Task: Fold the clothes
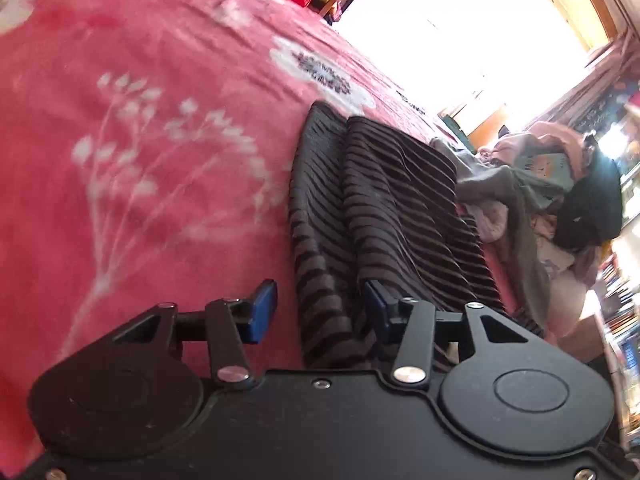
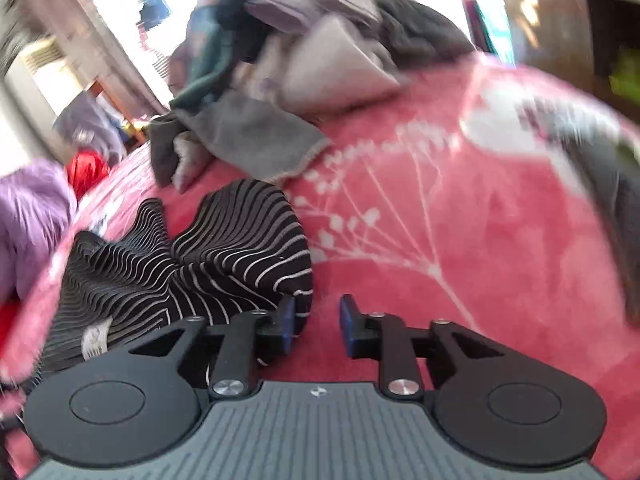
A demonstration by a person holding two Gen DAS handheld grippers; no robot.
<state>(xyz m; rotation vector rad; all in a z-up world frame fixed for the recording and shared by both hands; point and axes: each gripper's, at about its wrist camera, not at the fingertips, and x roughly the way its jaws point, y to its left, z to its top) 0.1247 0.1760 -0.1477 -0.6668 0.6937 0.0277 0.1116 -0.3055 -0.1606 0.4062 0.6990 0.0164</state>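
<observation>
Striped garment [image 1: 384, 216] bunched on pink blanket [image 1: 140, 160]; left gripper [image 1: 320, 312], right gripper [image 2: 317, 326] fingers apart, empty; pinch edges, not bedding

A pink bedspread [image 1: 140, 140] with white flower prints covers the bed. A bright window [image 1: 460, 28] glares beyond. Bookshelves [image 1: 620, 292] stand beside it.

Left gripper [image 1: 320, 312] and right gripper [image 2: 317, 326] both gape, empty.
</observation>
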